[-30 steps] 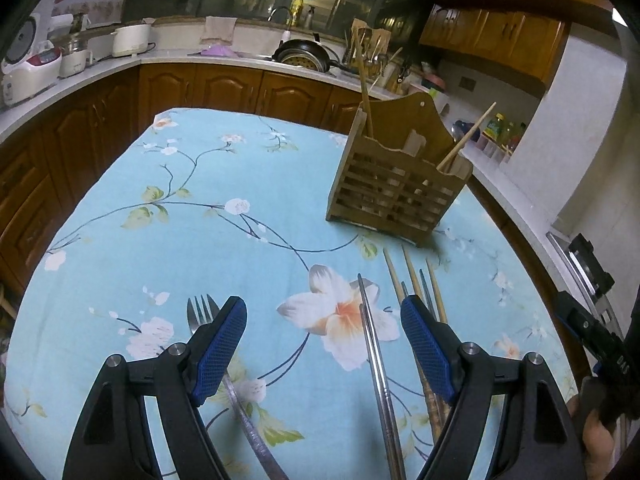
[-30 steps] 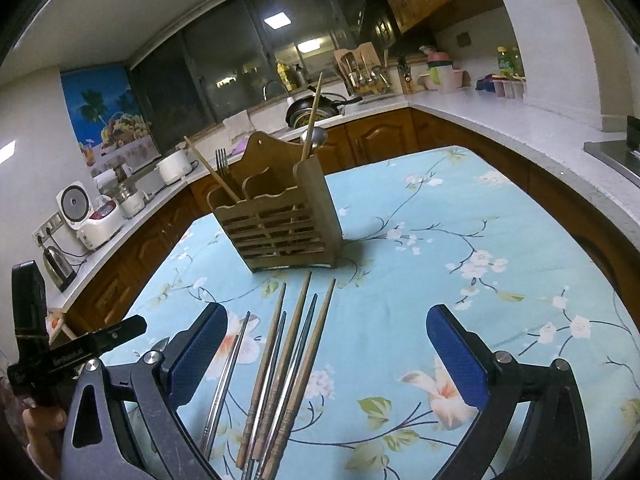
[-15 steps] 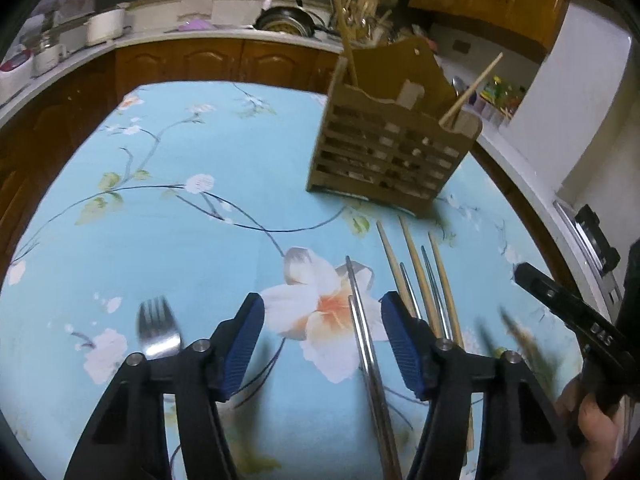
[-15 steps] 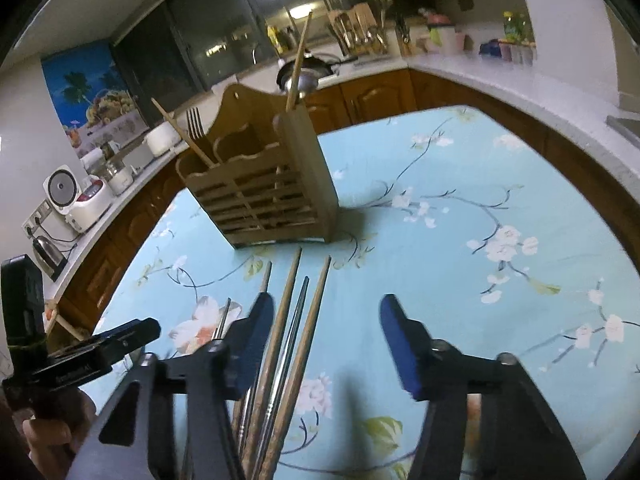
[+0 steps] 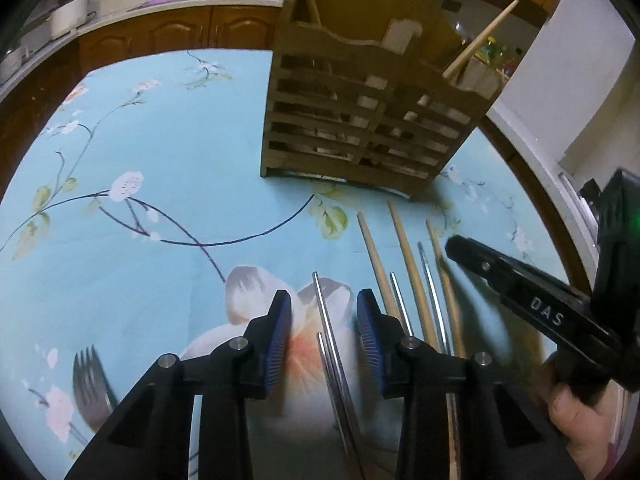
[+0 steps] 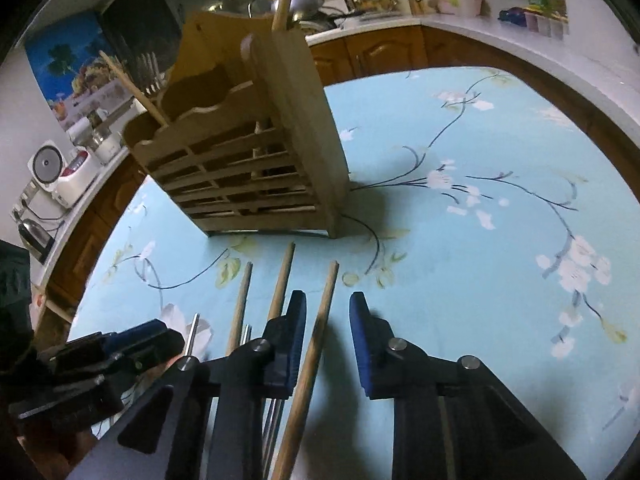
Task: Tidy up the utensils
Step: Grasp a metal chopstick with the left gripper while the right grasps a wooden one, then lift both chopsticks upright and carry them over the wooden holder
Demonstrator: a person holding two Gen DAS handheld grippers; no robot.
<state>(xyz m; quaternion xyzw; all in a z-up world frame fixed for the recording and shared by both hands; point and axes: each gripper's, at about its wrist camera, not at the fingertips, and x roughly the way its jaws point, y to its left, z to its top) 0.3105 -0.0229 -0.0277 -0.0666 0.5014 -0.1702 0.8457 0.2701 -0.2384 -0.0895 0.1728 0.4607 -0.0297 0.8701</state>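
Observation:
A wooden slatted utensil holder [image 5: 372, 112] stands on the floral blue tablecloth, also in the right wrist view [image 6: 244, 152], with chopsticks sticking out of it. Several wooden and metal chopsticks lie in front of it. My left gripper [image 5: 324, 320] is open, its jaws on either side of a pair of metal chopsticks [image 5: 330, 336]. My right gripper [image 6: 326, 332] is open, its jaws around a wooden chopstick [image 6: 316, 344]; a gap shows on the right side. A fork [image 5: 90, 388] lies at the lower left.
More wooden chopsticks [image 5: 412, 276] and metal ones [image 5: 432, 292] lie between the two grippers. The right gripper's body [image 5: 532, 308] reaches in from the right. A counter [image 6: 500, 36] with appliances and bottles runs around the table [image 6: 500, 208].
Both grippers have moved forward and down toward the chopsticks and their jaws have narrowed a lot. The left one shifted right, away from the fork, onto the metal pair.

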